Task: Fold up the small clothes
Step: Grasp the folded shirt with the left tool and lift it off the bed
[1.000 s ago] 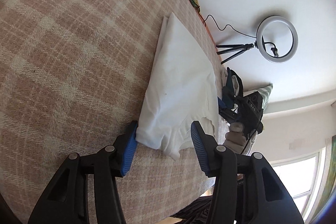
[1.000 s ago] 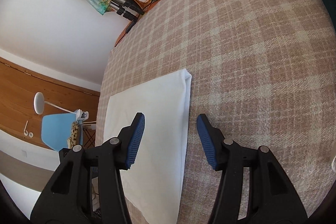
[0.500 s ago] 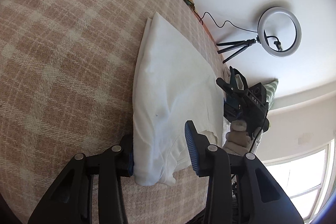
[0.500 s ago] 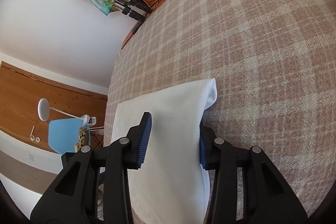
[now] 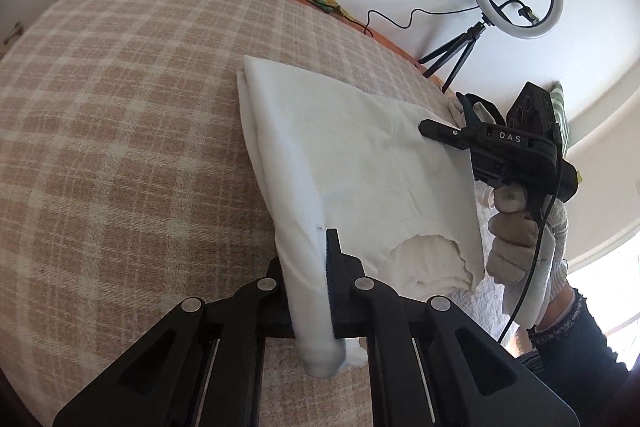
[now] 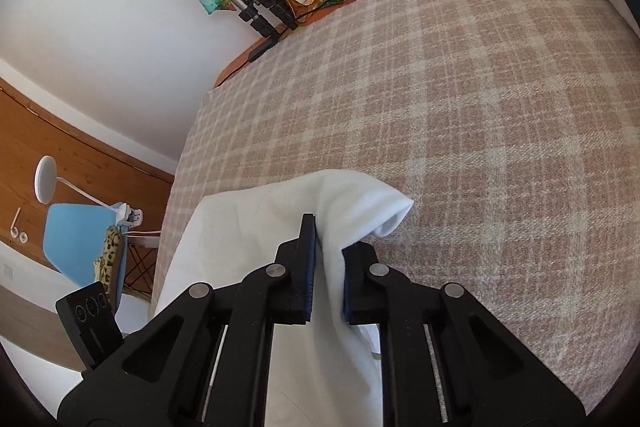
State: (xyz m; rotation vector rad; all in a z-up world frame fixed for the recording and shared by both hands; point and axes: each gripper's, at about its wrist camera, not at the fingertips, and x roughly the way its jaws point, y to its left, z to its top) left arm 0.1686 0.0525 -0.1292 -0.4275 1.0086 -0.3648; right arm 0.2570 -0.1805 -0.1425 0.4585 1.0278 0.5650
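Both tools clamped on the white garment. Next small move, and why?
Probably lift both together and carry the gripped edge across. The left tool and right tool are each shut on the white garment, which still lies mostly flat on the plaid blanket.

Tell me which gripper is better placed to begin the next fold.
Neither alone. The left gripper and the right gripper are each shut on an end of the white shirt, so both should probably carry it over together.
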